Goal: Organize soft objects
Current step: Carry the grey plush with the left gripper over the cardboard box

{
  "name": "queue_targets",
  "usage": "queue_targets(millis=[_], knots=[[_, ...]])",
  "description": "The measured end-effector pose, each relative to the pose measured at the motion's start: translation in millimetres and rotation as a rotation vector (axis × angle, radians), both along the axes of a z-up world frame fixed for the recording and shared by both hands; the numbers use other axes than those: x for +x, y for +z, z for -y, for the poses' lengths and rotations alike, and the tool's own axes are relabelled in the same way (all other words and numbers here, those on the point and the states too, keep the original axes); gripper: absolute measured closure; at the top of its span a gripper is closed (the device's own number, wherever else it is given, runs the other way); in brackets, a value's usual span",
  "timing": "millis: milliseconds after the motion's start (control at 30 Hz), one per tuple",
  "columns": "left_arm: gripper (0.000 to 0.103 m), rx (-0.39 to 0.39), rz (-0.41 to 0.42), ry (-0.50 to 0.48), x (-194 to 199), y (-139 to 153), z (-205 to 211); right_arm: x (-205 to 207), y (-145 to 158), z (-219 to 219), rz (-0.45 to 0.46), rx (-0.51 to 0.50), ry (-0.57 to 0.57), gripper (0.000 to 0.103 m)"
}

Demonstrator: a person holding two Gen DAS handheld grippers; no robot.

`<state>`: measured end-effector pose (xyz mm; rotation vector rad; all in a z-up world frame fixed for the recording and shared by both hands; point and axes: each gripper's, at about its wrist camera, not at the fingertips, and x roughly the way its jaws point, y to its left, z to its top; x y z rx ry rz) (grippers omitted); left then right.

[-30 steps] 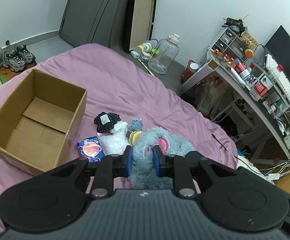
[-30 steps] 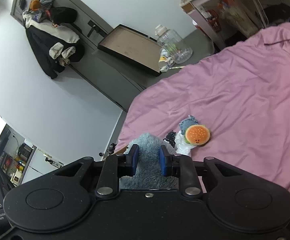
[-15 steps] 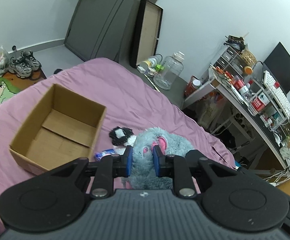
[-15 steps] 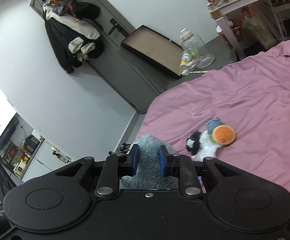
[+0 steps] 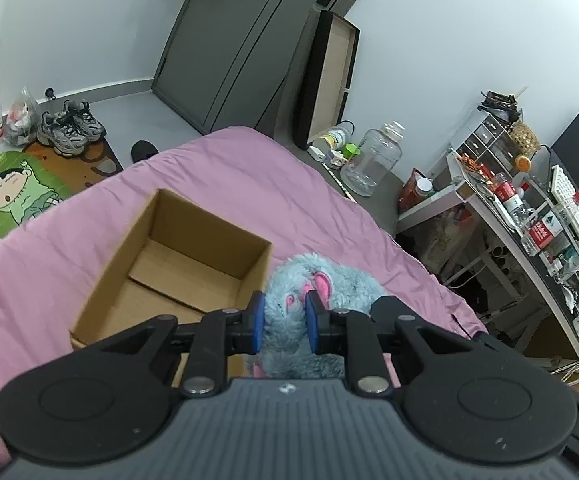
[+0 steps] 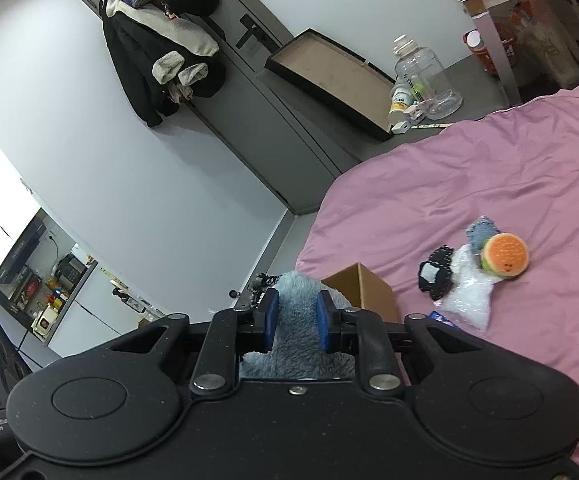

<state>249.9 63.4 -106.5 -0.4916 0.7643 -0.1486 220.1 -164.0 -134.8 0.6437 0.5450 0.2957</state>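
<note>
Both the left tool [image 5: 285, 326] and right tool [image 6: 296, 319] pinch 1 fluffy grey plush toy [image 5: 341, 280]. A square, open cardboard box [image 5: 177, 256] sits on the smooth pink bed [image 5: 249, 176].

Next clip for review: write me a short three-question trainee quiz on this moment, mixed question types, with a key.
1. True or false: the cardboard box already holds a toy.
2. Which grippers are clamped on the grey-blue plush? A) left only B) right only C) both
3. Fill in: the burger toy lies on the pink ____.

Key:
1. False; its floor is bare.
2. C; the left gripper and the right gripper each pinch its fur.
3. Bedspread, beside a clear bag and a black pouch.
</note>
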Motion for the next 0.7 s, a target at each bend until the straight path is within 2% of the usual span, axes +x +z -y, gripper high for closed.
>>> queue_targets(millis=[233,700], knots=[[0.083,-0.004,-0.005,-0.006,20,-6,-17,17,-3,-19,0.005,-0.008,0.003,0.082],[0.083,-0.023,-0.069,0.014,60,-45,-39,59,-32,-43,-0.061,0.002,-0.014,0.082]])
